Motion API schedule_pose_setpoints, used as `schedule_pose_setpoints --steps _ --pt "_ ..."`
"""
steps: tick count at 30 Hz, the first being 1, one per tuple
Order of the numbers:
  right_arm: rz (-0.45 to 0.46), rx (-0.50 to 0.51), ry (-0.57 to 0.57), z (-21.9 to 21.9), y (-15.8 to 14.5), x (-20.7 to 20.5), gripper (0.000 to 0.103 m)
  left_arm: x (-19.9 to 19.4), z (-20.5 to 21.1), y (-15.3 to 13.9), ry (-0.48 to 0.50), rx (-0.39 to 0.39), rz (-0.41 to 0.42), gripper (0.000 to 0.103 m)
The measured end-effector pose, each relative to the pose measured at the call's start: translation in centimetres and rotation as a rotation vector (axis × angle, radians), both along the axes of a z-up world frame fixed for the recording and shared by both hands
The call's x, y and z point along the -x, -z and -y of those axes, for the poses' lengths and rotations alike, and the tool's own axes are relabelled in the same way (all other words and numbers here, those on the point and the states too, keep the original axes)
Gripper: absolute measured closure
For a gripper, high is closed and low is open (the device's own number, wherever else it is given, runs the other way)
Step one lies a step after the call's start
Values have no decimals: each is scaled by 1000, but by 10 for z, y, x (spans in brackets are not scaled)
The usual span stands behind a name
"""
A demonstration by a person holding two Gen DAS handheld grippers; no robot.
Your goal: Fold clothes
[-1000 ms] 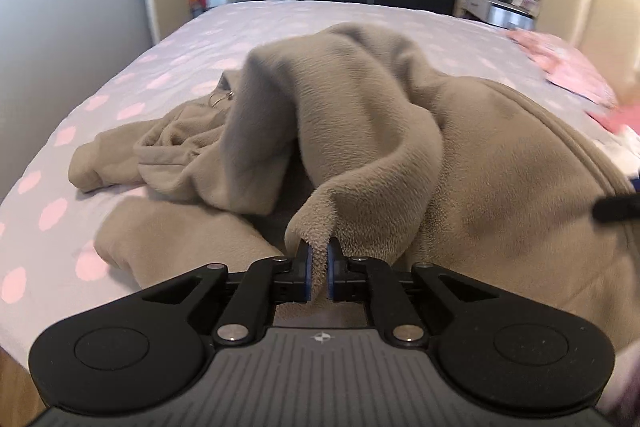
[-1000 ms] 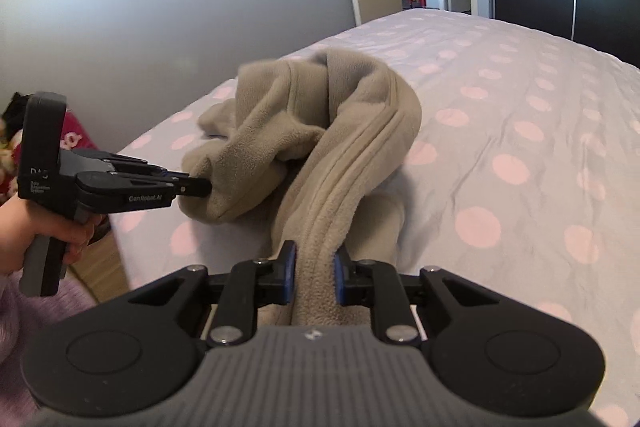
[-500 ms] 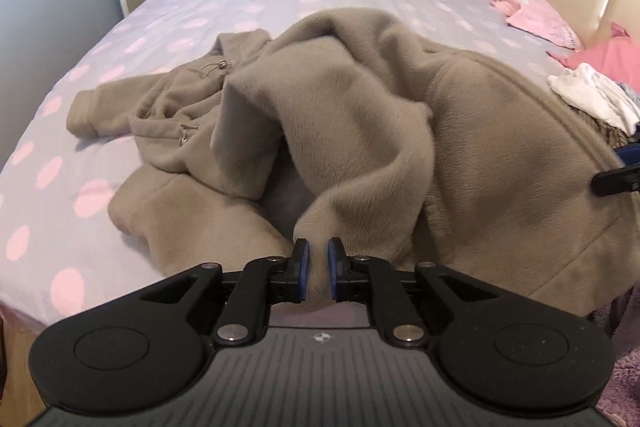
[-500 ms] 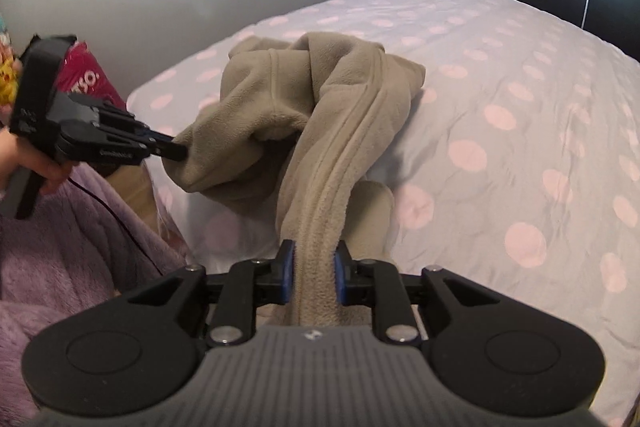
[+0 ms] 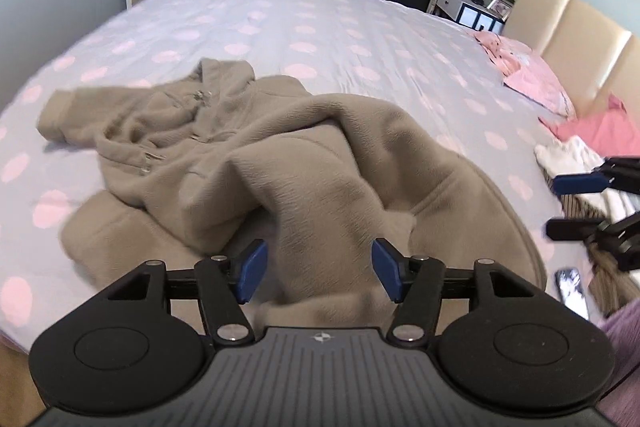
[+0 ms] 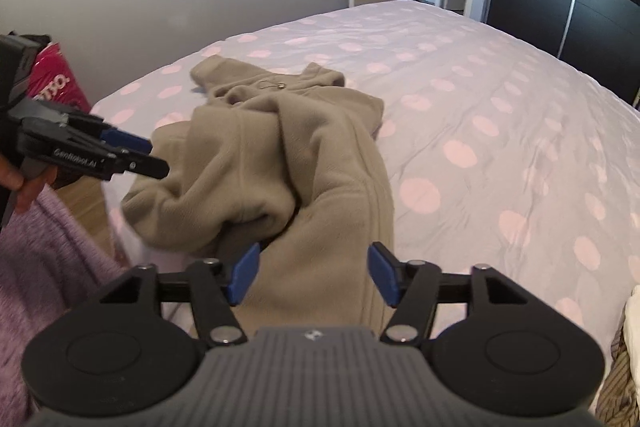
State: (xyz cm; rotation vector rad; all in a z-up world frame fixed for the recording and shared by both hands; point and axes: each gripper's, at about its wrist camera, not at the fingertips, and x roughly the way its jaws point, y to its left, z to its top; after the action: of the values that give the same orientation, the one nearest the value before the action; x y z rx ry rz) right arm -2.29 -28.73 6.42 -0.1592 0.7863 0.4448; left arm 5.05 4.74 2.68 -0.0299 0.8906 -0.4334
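Observation:
A beige fleece hoodie [image 5: 304,163] lies crumpled near the bed's near edge, its hood and zipper toward the far left. My left gripper [image 5: 319,275] hovers over its near hem. The jaws are opening, and the blue pads stand wide apart with fleece below them but not pressed. In the right wrist view the same hoodie [image 6: 280,155] stretches away from my right gripper [image 6: 312,277]. Its jaws are also opening, and its pads are clear of the fabric. Each gripper also shows in the other view: the right gripper [image 5: 580,203] and the left gripper [image 6: 132,157].
The bed [image 5: 320,39] has a lilac sheet with pink dots. Pink pillows [image 5: 532,79], pink and white clothes [image 5: 576,155] and a padded headboard [image 5: 580,39] lie to the right. A phone [image 5: 570,287] sits near the edge. A red bag [image 6: 56,79] stands by the wall.
Both grippers have gone from shut on the hoodie's hem to wide open. The fleece has dropped out of them and settled flatter on the bed.

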Motion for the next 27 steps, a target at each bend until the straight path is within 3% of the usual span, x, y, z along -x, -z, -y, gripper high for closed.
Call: schedule_pose_setpoints --steps 3,13,16,19,20,23,27 --pt "-7 1 14 -2 15 -20 31 -15 10 9 -20 49 -45 47" --pt "-44 -19 50 1 61 -63 32 -52 35 34 -142 75 -115 44" --pt "-72 -69 40 2 66 -67 43 -58 47 39 -150 30 -112 44" --pt "-83 -76 30 2 66 -66 69 -58 49 43 -147 7 -105 61" --pt "-90 -85 20 3 65 -64 73 -56 48 43 -135 -3 -101 68" --pt "-117 -112 -31 0 62 -57 79 -45 41 38 -98 -43 -73 80" --pt "-165 -152 -160 -15 56 -40 80 -21 7 21 -105 -81 -47 86"
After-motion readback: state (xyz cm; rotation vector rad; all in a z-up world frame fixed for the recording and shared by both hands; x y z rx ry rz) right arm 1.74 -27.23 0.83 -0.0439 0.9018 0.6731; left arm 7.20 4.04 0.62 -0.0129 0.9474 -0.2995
